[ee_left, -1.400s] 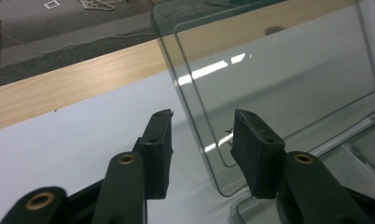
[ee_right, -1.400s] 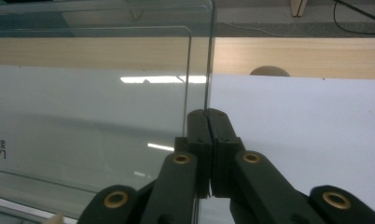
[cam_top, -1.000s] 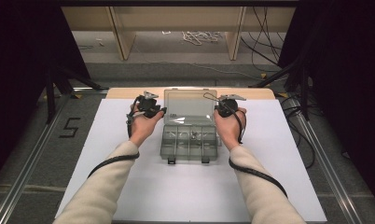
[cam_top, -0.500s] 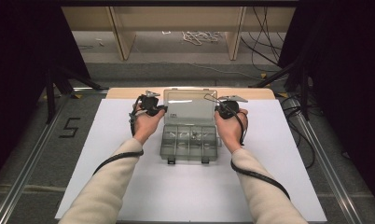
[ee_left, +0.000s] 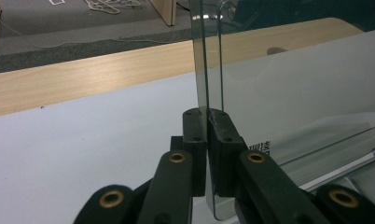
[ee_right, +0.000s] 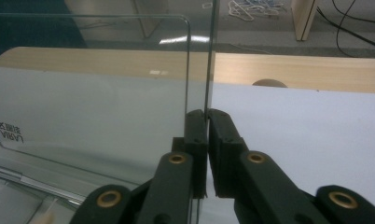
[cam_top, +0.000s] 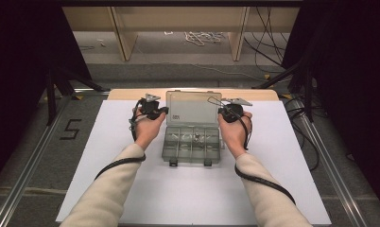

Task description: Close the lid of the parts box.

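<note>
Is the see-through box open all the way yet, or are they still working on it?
Nearly open. The clear lid is swung up off the box, and the compartments are uncovered. The left gripper and right gripper each pinch a side edge of the lid, which stands up. What's probably left is tipping it back and letting go.

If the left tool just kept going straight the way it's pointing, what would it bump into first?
Nothing nearby, probably. The left tool is already clamped on the side edge of the clear lid; ahead lie only the white mat and wooden table edge, though depth is hard to judge.
</note>
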Demonstrator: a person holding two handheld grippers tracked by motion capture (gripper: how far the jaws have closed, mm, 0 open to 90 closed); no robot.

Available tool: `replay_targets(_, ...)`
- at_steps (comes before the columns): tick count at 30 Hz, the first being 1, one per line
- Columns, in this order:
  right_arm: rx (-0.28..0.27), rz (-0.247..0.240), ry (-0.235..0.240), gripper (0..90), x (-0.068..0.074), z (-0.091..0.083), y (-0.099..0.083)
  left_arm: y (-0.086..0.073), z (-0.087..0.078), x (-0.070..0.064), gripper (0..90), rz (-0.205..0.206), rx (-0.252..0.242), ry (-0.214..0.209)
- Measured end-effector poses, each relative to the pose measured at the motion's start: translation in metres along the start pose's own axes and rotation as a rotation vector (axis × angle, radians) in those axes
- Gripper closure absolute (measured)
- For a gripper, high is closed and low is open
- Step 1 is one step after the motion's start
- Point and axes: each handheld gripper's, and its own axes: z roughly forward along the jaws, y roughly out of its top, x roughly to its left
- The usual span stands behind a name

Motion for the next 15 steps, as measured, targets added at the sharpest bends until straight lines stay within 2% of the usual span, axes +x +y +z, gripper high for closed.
replay_targets(2,-0.021,-0.005,0.005,81.4,0.000,-0.001,0.002,-0.001,-0.001,-0.001,86.0,0.012,-0.008,0.000)
replay_targets(3,-0.035,-0.006,0.008,80.5,0.001,-0.002,0.004,-0.001,-0.001,-0.002,86.0,0.000,-0.018,0.002)
replay_targets(5,-0.049,-0.018,0.010,78.9,0.001,-0.005,0.009,-0.002,-0.003,-0.001,86.0,0.023,-0.014,0.002)
replay_targets(9,-0.086,-0.035,0.000,76.7,0.000,-0.007,0.020,-0.003,-0.004,-0.002,85.9,0.012,-0.031,0.000)
replay_targets(10,-0.095,-0.044,-0.003,76.6,-0.001,-0.007,0.023,-0.003,-0.004,-0.002,85.9,0.020,-0.034,0.002)
replay_targets(15,-0.100,-0.049,-0.012,76.6,-0.002,-0.008,0.033,-0.003,-0.004,-0.002,85.8,0.031,-0.032,0.001)
